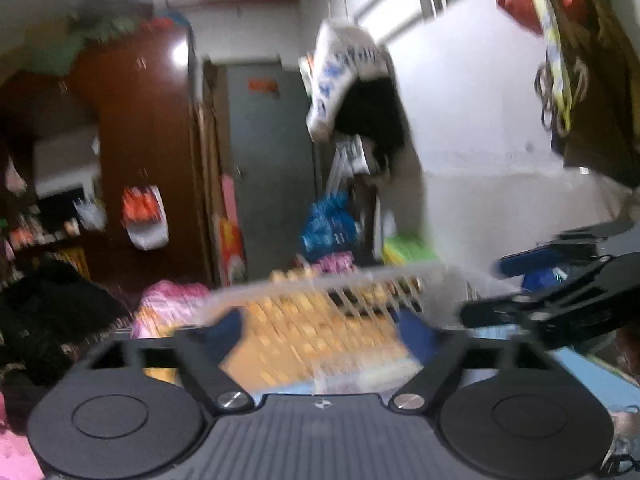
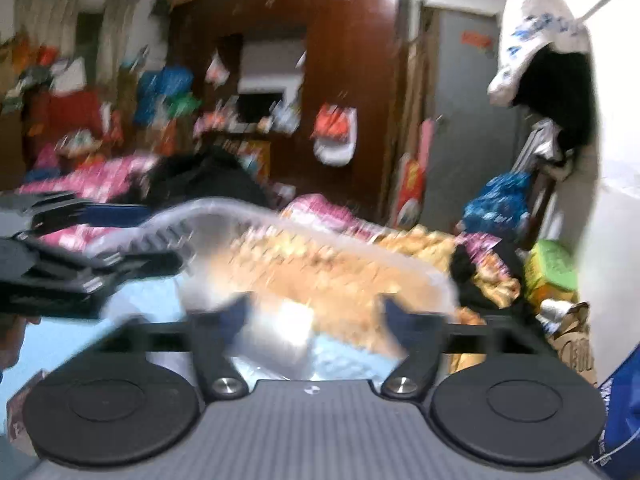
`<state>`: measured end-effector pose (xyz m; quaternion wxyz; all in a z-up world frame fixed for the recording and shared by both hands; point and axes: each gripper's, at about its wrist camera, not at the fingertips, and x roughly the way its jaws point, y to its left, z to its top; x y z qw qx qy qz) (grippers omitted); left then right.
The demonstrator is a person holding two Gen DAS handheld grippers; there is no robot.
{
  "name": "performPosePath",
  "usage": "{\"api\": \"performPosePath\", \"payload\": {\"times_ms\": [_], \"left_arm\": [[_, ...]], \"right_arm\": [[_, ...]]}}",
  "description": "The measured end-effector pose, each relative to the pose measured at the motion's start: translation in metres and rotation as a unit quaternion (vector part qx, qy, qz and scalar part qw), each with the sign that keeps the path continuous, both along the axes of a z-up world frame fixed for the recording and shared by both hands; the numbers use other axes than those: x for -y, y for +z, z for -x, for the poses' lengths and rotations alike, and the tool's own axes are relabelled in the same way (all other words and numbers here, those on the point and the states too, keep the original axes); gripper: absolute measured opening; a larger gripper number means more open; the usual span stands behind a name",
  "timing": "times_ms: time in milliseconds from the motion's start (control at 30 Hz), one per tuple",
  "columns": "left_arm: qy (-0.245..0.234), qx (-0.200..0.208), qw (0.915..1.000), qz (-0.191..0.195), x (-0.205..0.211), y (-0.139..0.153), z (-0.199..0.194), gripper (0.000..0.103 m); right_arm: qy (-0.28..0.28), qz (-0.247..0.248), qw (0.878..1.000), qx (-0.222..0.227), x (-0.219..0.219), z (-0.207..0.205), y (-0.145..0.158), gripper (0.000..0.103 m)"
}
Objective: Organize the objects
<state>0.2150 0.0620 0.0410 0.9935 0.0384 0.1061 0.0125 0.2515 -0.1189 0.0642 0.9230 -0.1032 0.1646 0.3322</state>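
Note:
Both views are motion-blurred. A white slatted plastic basket (image 1: 332,280) stands just ahead of my left gripper (image 1: 320,328), whose blue-tipped fingers are spread wide with the basket wall between them. In the right wrist view the same basket (image 2: 248,216) is tilted, with yellow-orange contents behind its slats. My right gripper (image 2: 316,312) is open, its fingers wide apart at the basket's near side. Each gripper shows in the other's view: the right gripper (image 1: 560,280) at right, the left gripper (image 2: 80,240) at left, beside the basket rim.
A light blue surface (image 2: 72,332) lies under the basket. Pink bedding (image 2: 100,184), dark clothes (image 2: 208,184) and yellow cloth (image 2: 492,280) lie around. A brown wardrobe (image 1: 144,140), a grey door (image 1: 272,152) and hanging bags (image 1: 344,76) stand behind. A white wall (image 1: 480,128) is at right.

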Motion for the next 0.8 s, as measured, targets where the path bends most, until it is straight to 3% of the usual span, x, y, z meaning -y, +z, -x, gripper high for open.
{"api": "performPosePath", "payload": {"times_ms": [133, 233, 367, 533, 600, 700, 800], "left_arm": [[-0.007, 0.035, 0.9992, 0.019, 0.002, 0.002, 0.044, 0.103], [-0.019, 0.069, 0.997, 0.029, 0.005, -0.006, 0.082, 0.103], [-0.013, 0.043, 0.9986, 0.029, 0.011, -0.022, 0.115, 0.103], [-0.002, 0.039, 0.997, 0.066, 0.003, -0.053, 0.154, 0.103], [0.001, 0.031, 0.9977, 0.06, 0.002, -0.065, 0.161, 0.102], [0.005, 0.016, 0.9991, 0.04, 0.001, -0.073, 0.159, 0.1], [-0.004, 0.009, 0.9991, 0.04, 0.003, -0.074, 0.156, 0.1]], "right_arm": [[-0.003, -0.044, 0.999, -0.008, 0.044, 0.026, -0.001, 0.103], [-0.01, -0.075, 0.997, -0.018, 0.078, 0.05, -0.014, 0.103], [-0.027, -0.119, 0.992, -0.025, 0.114, 0.078, -0.038, 0.103], [-0.042, -0.202, 0.976, -0.067, 0.142, 0.103, -0.063, 0.103], [-0.028, -0.186, 0.98, -0.063, 0.136, 0.108, -0.063, 0.103], [-0.026, -0.14, 0.99, -0.014, 0.118, 0.118, -0.054, 0.103], [-0.006, -0.117, 0.993, -0.01, 0.102, 0.119, -0.053, 0.103]]}}
